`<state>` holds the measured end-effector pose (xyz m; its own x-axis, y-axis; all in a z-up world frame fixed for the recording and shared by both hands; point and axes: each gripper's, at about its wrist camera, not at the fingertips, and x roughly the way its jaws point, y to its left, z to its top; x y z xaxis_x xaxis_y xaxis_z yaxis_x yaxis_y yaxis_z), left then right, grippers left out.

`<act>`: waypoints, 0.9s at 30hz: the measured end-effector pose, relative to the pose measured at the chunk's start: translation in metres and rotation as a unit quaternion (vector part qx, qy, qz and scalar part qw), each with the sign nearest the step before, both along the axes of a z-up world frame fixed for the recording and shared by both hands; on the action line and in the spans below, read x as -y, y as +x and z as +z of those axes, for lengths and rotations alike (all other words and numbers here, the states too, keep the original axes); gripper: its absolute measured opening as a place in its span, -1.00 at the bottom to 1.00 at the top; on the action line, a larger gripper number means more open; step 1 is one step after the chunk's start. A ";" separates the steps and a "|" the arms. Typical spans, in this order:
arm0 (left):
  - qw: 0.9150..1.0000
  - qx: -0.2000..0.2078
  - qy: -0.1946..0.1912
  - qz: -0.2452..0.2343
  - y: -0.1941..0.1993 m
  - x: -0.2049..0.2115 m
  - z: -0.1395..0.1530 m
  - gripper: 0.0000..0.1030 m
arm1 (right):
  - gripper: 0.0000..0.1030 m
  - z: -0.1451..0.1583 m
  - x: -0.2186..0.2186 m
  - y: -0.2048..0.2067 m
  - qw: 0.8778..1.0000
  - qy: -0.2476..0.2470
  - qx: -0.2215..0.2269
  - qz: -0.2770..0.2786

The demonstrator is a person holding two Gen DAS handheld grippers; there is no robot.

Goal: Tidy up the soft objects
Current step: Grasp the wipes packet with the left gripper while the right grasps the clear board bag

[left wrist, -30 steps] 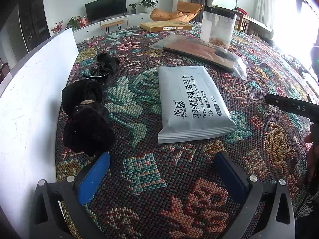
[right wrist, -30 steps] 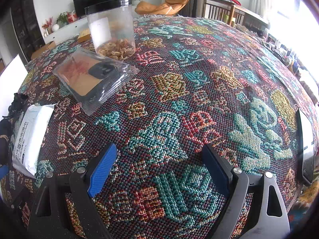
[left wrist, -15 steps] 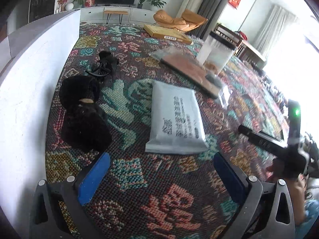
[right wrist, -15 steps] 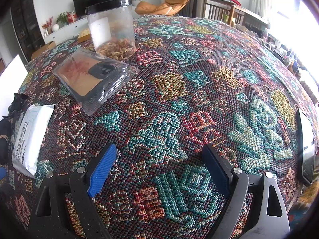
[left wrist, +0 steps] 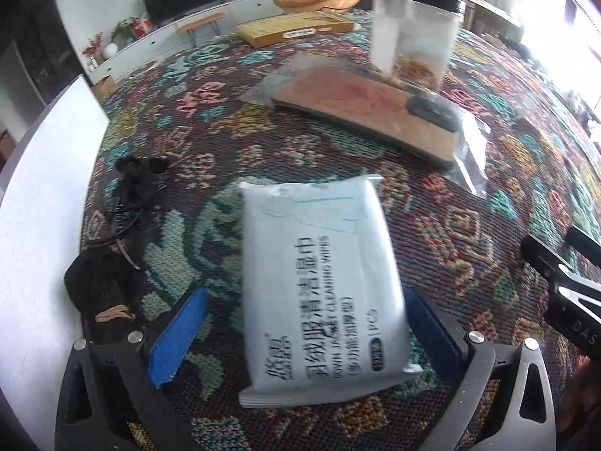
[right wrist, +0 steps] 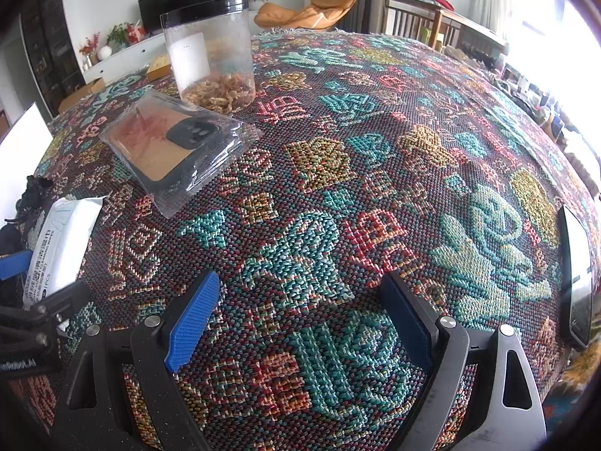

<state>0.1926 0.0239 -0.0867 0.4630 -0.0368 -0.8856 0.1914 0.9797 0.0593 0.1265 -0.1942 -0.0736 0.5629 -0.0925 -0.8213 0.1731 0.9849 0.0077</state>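
A pale grey pack of cleaning wipes (left wrist: 323, 285) lies flat on the patterned cloth; it also shows at the left edge of the right wrist view (right wrist: 62, 240). My left gripper (left wrist: 304, 334) is open, its blue pads on either side of the pack's near end, not pressing it. A black fuzzy soft thing (left wrist: 99, 285) with a tan band lies left of the pack, with a smaller black item (left wrist: 137, 180) beyond it. My right gripper (right wrist: 296, 319) is open and empty over bare cloth.
A clear bag holding a brown-and-black flat item (left wrist: 375, 112) (right wrist: 176, 146) lies beyond the pack. A clear jar with a black lid (right wrist: 210, 52) stands behind it. A white board (left wrist: 41, 225) stands along the left. A phone (right wrist: 576, 278) lies at the right edge.
My left gripper has moved forward and right, so the wipes pack now sits between its open fingers. The right gripper has not moved.
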 end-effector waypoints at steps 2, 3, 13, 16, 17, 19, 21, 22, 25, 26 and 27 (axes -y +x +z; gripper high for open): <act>0.999 -0.005 -0.038 0.020 0.002 -0.017 -0.002 0.79 | 0.73 0.000 0.000 0.000 1.000 0.000 0.000 0.000; 0.999 0.001 -0.043 0.024 0.000 -0.022 -0.002 0.63 | 0.73 0.000 0.000 0.000 1.000 0.000 0.000 0.000; 0.996 0.027 -0.084 0.033 -0.032 -0.058 0.003 0.39 | 0.73 0.061 0.006 0.040 0.986 0.082 0.084 0.116; 0.995 0.028 -0.091 0.032 -0.045 -0.062 0.004 0.39 | 0.73 0.062 0.001 0.095 0.976 0.127 0.050 0.167; 0.995 0.028 -0.093 0.031 -0.048 -0.063 0.004 0.39 | 0.73 0.058 -0.002 0.112 0.975 0.126 0.037 0.178; 0.995 0.025 -0.096 0.030 -0.054 -0.064 0.005 0.39 | 0.73 0.044 -0.011 0.135 0.975 0.109 0.021 0.191; 0.994 0.023 -0.102 0.028 -0.060 -0.067 0.006 0.40 | 0.73 0.025 -0.018 0.151 0.969 0.123 -0.018 0.212; 0.994 0.021 -0.105 0.028 -0.062 -0.070 0.006 0.39 | 0.73 0.015 -0.024 0.153 0.965 0.130 -0.043 0.225; 0.993 0.018 -0.112 0.025 -0.065 -0.075 0.008 0.39 | 0.75 0.013 -0.043 0.136 0.936 0.151 -0.088 0.305; 0.993 0.017 -0.111 0.022 -0.066 -0.076 0.008 0.40 | 0.71 0.014 -0.049 0.127 0.918 0.177 -0.111 0.337; 0.994 0.018 -0.108 0.019 -0.069 -0.077 0.008 0.40 | 0.71 0.018 -0.053 0.119 0.913 0.170 -0.122 0.350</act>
